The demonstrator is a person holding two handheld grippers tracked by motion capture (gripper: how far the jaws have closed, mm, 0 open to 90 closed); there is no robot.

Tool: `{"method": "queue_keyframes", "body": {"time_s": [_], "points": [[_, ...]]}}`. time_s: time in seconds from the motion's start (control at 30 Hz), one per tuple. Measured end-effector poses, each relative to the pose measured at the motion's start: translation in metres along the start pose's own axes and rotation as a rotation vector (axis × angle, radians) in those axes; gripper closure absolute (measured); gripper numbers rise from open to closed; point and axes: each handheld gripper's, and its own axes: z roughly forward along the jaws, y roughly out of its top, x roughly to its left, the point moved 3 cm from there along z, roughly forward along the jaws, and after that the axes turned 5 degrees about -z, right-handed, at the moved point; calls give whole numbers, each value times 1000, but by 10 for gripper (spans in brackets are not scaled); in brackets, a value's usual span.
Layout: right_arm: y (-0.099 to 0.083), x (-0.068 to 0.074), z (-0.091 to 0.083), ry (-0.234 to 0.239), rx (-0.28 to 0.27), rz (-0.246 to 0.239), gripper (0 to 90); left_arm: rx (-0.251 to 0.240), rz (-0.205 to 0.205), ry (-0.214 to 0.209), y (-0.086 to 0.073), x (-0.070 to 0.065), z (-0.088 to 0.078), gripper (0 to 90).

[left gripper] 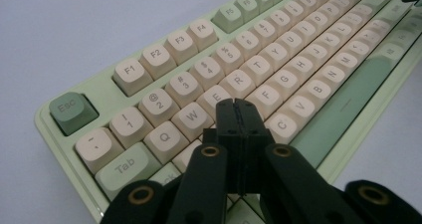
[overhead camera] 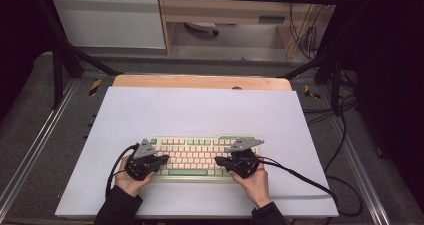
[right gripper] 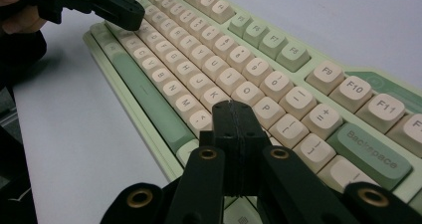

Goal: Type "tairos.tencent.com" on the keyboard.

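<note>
High view: two closed grippers over a keyboard (overhead camera: 192, 155).
Left gripper (left gripper: 238, 104) and right gripper (right gripper: 234, 106), jaws pressed together, above glossy cream-and-green rounded keycaps.
</note>
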Motion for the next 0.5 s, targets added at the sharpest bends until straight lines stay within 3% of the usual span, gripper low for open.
{"method": "queue_keyframes", "body": {"time_s": [0.5], "points": [[-5, 3, 12, 12, 2, 12, 900, -17, -25, -7, -3, 4, -9, 900]]}}
